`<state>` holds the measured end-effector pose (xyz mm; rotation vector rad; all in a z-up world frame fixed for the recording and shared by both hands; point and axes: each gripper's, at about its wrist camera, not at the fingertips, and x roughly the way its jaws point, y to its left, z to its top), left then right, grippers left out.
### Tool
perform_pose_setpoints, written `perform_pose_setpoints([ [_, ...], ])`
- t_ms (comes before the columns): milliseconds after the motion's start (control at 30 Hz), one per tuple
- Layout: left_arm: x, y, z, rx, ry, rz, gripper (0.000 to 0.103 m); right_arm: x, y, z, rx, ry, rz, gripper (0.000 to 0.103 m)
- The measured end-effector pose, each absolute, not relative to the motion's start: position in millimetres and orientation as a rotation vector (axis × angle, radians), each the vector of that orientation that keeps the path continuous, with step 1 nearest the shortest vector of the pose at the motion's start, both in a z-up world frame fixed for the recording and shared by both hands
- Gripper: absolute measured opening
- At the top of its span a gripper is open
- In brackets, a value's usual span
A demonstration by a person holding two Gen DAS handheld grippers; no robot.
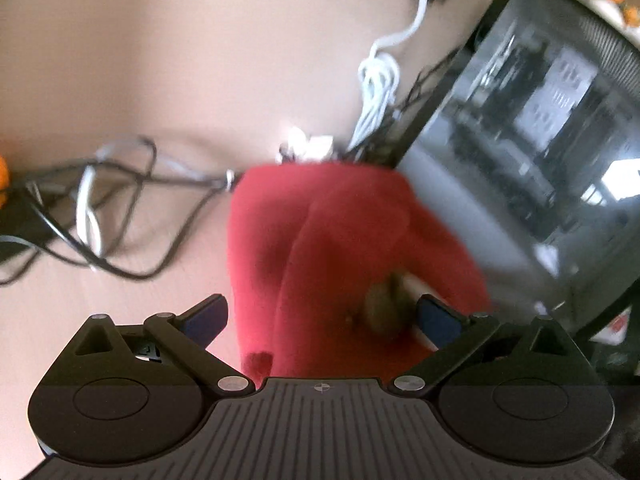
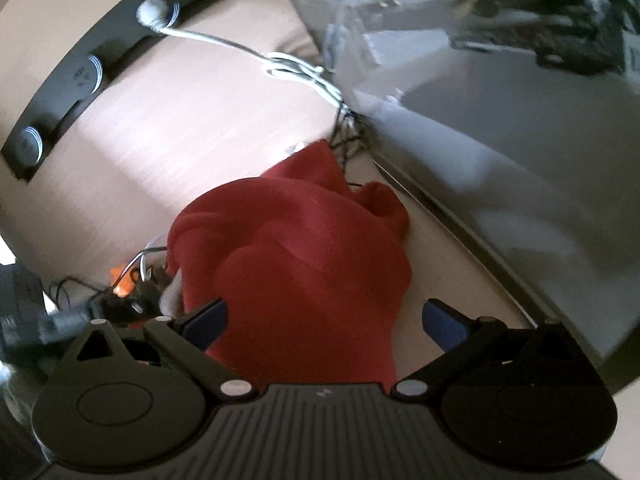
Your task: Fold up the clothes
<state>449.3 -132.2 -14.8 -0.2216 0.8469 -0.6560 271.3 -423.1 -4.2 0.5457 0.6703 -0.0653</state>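
A red garment point(image 1: 340, 248) lies bunched on the beige table point(image 1: 160, 60), blurred by motion. A brownish patch with a white strip point(image 1: 384, 308) shows on it near the right finger. My left gripper point(image 1: 322, 318) hovers over its near end, jaws spread wide, with cloth below the gap and nothing pinched. In the right wrist view the same red garment point(image 2: 296, 264) sits in a rumpled heap with folds and a raised corner at the far end. My right gripper point(image 2: 324, 316) is open too, its blue-padded fingers either side of the cloth's near part.
A glass-sided computer case point(image 1: 540, 140) stands close on the right, also seen as a case point(image 2: 500, 140). Tangled black and white cables point(image 1: 100, 220) lie at the left, and a coiled white cable point(image 1: 378, 80) behind the cloth. A black power strip point(image 2: 72, 80) runs along the far left.
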Motion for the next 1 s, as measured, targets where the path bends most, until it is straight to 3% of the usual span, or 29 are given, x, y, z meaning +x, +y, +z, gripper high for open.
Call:
perform_pose_setpoints([
  [233, 441.4, -130.7, -28.5, -0.275, 0.871, -0.676, 0.102, 276.5, -405.8, 5.8, 0.437, 0.639, -0.096, 0.101],
  [400, 422.1, -125.9, -13.8, -0.334, 0.838, -0.834, 0.102, 310.2, -406.0, -7.6, 0.481, 0.684, -0.087, 0.078],
  [500, 403.1, -121.1, 9.5, -0.37, 0.77, -0.991, 0.102, 321.5, -397.6, -12.1, 0.447, 0.709, -0.051, 0.078],
  [700, 392.1, -88.4, 32.4, -0.328, 0.684, -0.883, 0.102, 337.1, -353.1, -11.0, 0.066, 0.762, 0.018, 0.082],
  [833, 410.9, -90.5, 14.3, -0.206, 0.78, -0.611, 0.102, 316.3, -351.4, 5.6, 0.011, 0.755, 0.015, 0.083],
  [900, 412.4, -102.9, 4.9, -0.093, 0.797, -0.558, 0.102, 298.3, -355.8, 15.5, 0.02, 0.747, 0.006, 0.092],
  [1000, 403.8, -116.5, -3.6, 0.01, 0.787, -0.54, 0.102, 257.3, -353.5, 16.8, 0.001, 0.736, -0.011, 0.098],
])
